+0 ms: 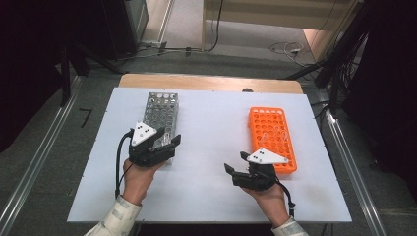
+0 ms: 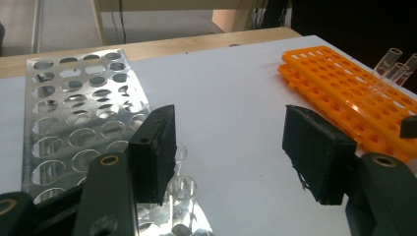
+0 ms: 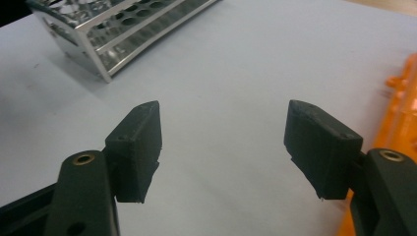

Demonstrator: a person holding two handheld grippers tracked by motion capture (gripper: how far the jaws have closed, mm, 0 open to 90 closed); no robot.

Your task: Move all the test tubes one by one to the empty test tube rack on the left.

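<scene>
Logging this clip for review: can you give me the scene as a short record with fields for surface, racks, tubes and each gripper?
surface: white table
metal rack: far left, glass tubes standing in its near holes
orange rack: right side, clear tubes in it
left gripper: at the metal rack's near end, jaws open, nothing between the pads
right gripper: beside the orange rack's near end, jaws open and empty
</scene>
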